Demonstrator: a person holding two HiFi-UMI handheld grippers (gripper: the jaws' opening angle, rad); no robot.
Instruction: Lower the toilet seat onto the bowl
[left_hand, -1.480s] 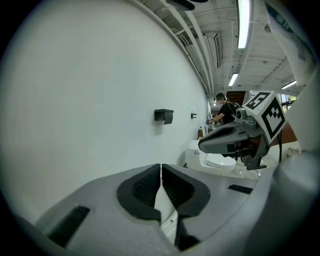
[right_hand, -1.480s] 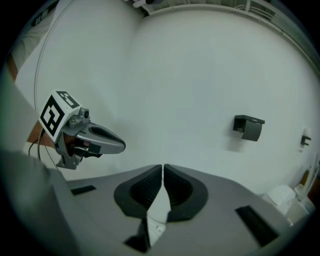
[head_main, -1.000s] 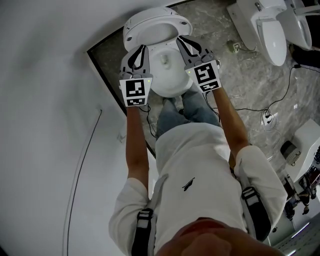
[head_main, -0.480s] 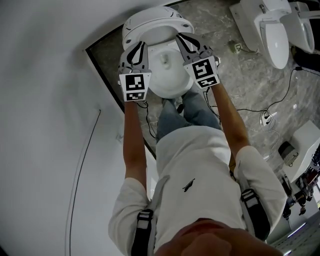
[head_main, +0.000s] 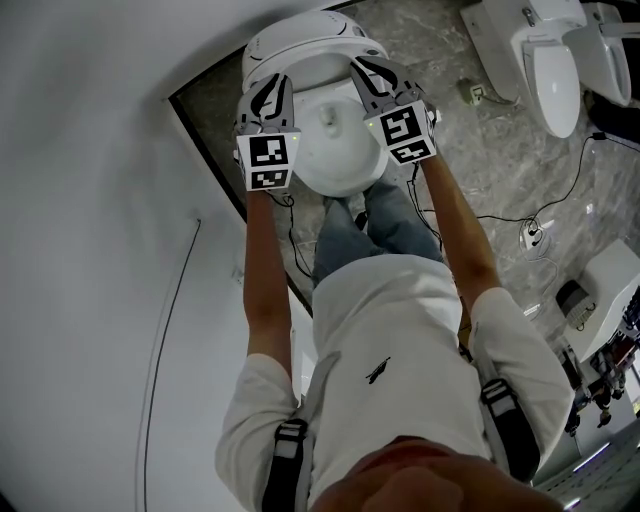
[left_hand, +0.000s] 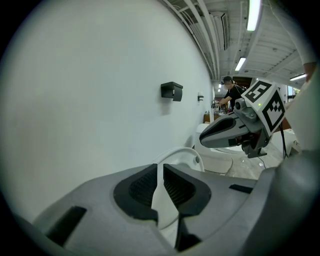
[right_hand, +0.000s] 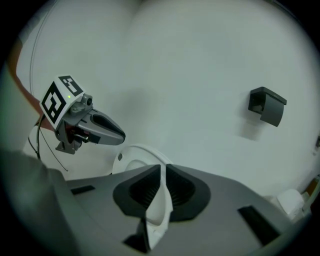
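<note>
both grippers pinch the raised toilet seat, one per side, above the bowl

white wall fills the left; grey marble floor runs down the right, w/ two more toilets in the top right corner. person stands facing the bowl, both arms out straight. the seat is up at the back of the bowl, tilted, not down on the rim. left gripper has its jaws clamped on the seat's left edge, right gripper same on the right edge; in each gripper view a thin white rim sits squeezed btwn the ribbed pads. small stuff: black fitting on the wall, white plug block w/ black cable on the floor.
</note>
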